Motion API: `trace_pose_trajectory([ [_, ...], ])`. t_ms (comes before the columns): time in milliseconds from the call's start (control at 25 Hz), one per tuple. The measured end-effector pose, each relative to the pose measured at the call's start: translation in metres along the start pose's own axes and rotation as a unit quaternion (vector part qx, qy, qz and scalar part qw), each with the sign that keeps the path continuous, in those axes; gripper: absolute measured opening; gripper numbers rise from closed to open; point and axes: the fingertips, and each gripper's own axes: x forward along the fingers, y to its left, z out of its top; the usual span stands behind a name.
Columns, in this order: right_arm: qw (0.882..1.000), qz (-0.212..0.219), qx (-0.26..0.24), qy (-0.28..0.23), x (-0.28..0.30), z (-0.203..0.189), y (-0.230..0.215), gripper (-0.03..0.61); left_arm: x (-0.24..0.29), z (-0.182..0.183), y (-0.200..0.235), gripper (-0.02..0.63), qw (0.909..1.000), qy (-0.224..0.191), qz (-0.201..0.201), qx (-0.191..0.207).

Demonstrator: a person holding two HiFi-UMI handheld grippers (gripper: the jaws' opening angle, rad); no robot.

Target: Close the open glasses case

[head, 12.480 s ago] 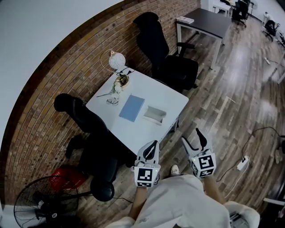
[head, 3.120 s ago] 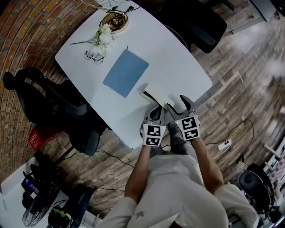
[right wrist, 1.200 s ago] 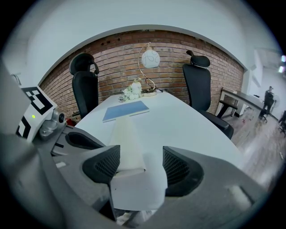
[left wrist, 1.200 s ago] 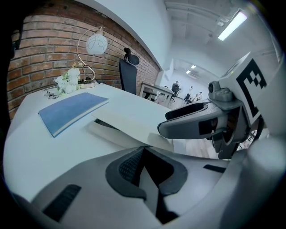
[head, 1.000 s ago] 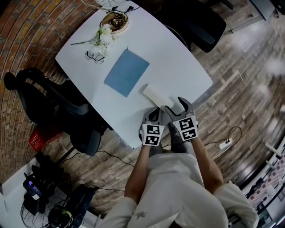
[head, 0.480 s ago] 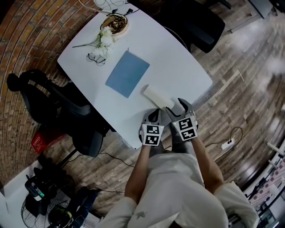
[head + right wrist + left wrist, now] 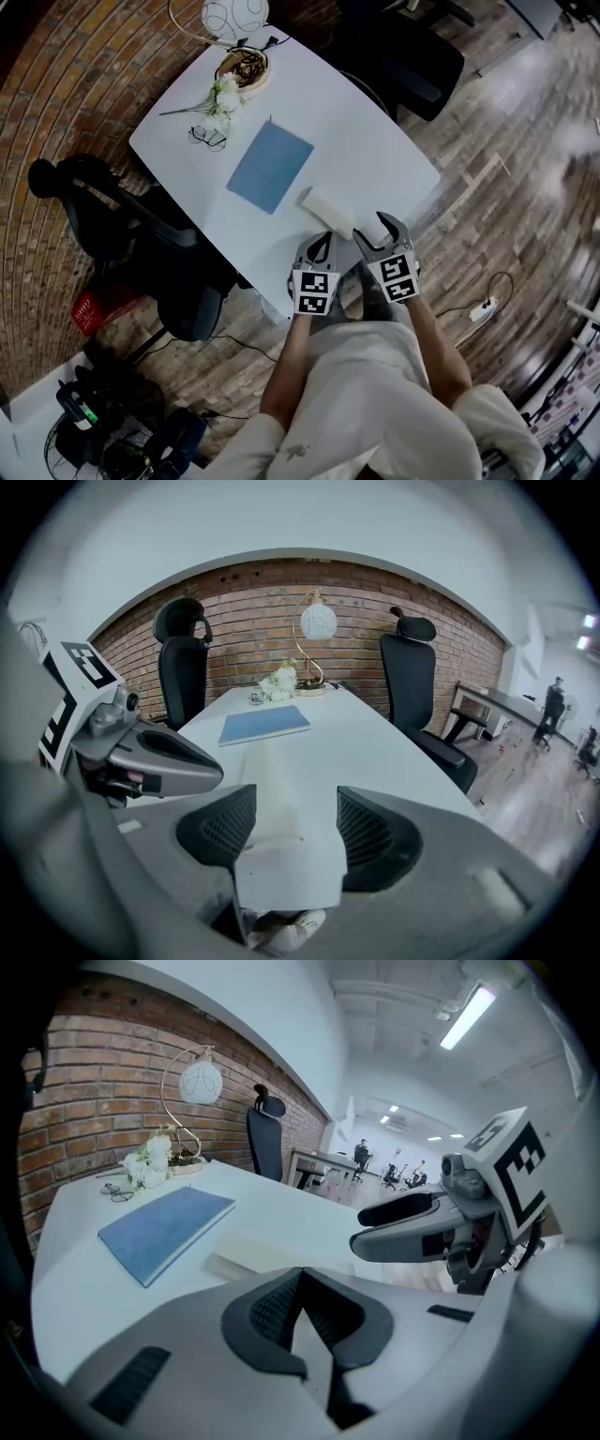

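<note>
Left gripper (image 7: 298, 1288) jaws pressed together, empty. Right gripper (image 7: 286, 829) jaws wide apart, gripping nothing. White glasses case (image 7: 328, 208) lies just ahead of the right gripper on table (image 7: 375, 141), near the front edge and beside blue notebook (image 7: 270, 167).

Smooth, faintly glossy white table (image 7: 370, 131); matt blue notebook (image 7: 270, 167); pale matt glasses case (image 7: 328, 211). Rough brick wall (image 7: 56, 84) upper left, glossy wood-plank floor (image 7: 525, 169) right. Right gripper (image 7: 295, 827): ribbed black pads (image 7: 220, 832), smooth grey plastic.
</note>
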Motion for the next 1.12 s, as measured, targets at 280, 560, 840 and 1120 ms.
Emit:
trace_pose_trajectory([
  [280,0.999,-0.029,0.002,-0.043,-0.032,0.032,-0.006,0.27,-0.025,0.043,-0.003,0.003,0.998,-0.059,-0.006,0.023],
  [560,0.996,-0.066,-0.008,-0.062,-0.061,0.055,0.0,0.27,-0.051,0.076,-0.007,0.003,0.9934,-0.106,-0.018,0.039],
  [840,0.991,-0.096,-0.007,-0.092,-0.086,0.081,0.006,0.27,-0.078,0.101,-0.009,0.003,0.9863,-0.151,-0.03,0.059],
  [1120,0.987,-0.1,-0.011,-0.122,-0.095,0.107,0.01,0.27,-0.092,0.123,-0.003,0.003,0.981,-0.182,-0.018,0.065],
])
